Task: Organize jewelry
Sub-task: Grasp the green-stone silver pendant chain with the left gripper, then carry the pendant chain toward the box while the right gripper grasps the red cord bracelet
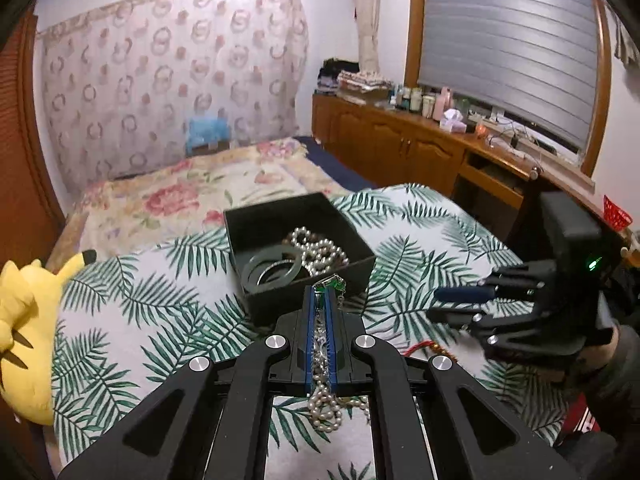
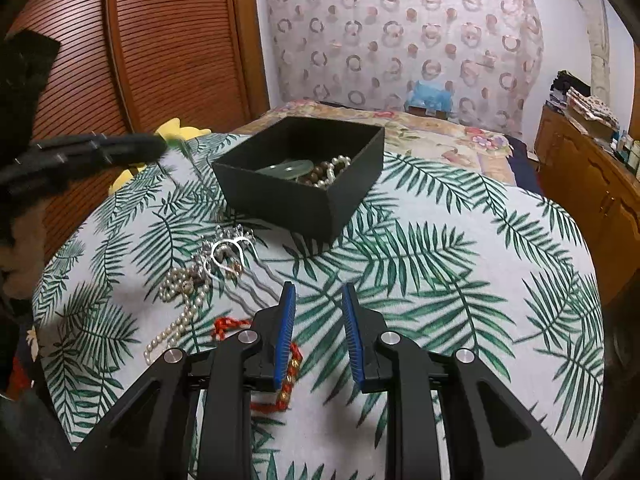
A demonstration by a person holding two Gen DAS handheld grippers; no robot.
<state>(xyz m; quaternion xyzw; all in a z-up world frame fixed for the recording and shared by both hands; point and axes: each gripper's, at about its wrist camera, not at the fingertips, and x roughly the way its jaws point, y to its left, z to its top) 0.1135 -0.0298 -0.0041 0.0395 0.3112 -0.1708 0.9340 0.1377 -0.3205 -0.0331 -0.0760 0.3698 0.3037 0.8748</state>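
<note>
Left claw point(image 1: 319, 300) pinching a chain point(image 1: 320, 344) near the box point(image 1: 280, 220), likely to drop it in. Right claw point(image 2: 319, 304) spread over beads point(image 2: 290, 364), ready to grab.

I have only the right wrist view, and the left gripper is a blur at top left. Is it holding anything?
Observer: Yes. The left gripper is shut on a silvery chain with a green pendant at the tips.
Operator: Is it over the box?
Observer: It seems just short: the tips show against the near wall of the black box.
Operator: I see one green ring inside. Any more?
Observer: It looks like two overlapping grey-green bangles, beside a pearl strand.
</note>
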